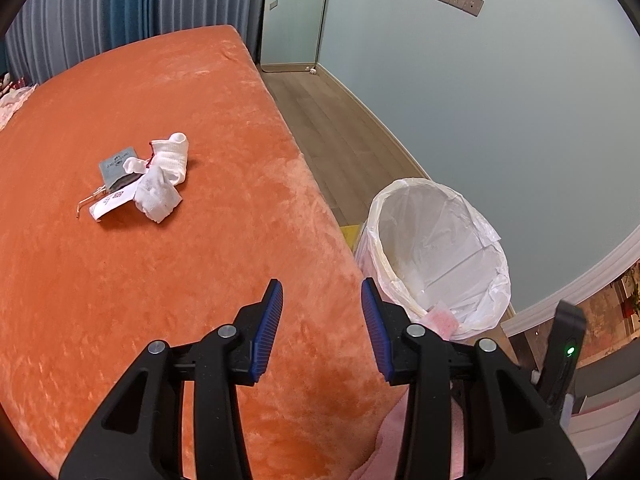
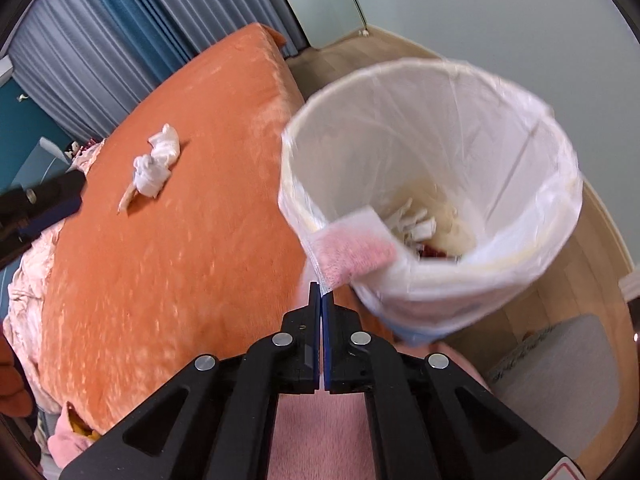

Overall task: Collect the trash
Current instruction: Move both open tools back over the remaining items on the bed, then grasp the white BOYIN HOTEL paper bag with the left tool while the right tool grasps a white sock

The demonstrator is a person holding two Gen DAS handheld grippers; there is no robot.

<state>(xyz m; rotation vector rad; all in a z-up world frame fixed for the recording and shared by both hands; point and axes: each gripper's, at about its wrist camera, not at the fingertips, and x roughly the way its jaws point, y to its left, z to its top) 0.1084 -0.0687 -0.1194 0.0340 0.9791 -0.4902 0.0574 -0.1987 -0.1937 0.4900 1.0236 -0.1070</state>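
Right gripper (image 2: pixel 321 292) clamped on pink packet (image 2: pixel 352 250) at bin (image 2: pixel 520 184) rim. Left gripper (image 1: pixel 322 296) jaws apart over orange bed (image 1: pixel 160 280). Socks (image 1: pixel 164 176) on bed.

Orange bed (image 1: pixel 160 280), blue curtains (image 1: pixel 120 12), pale wall (image 1: pixel 480 100), wooden floor (image 1: pixel 340 132).

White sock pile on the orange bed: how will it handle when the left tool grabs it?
Probably floppy: the white socks lie crumpled and folded over themselves. Likely light and unlikely to roll. The paper tags beside and partly under them look loose, so one pinch may not lift everything. The left tool is open, well short of the pile.
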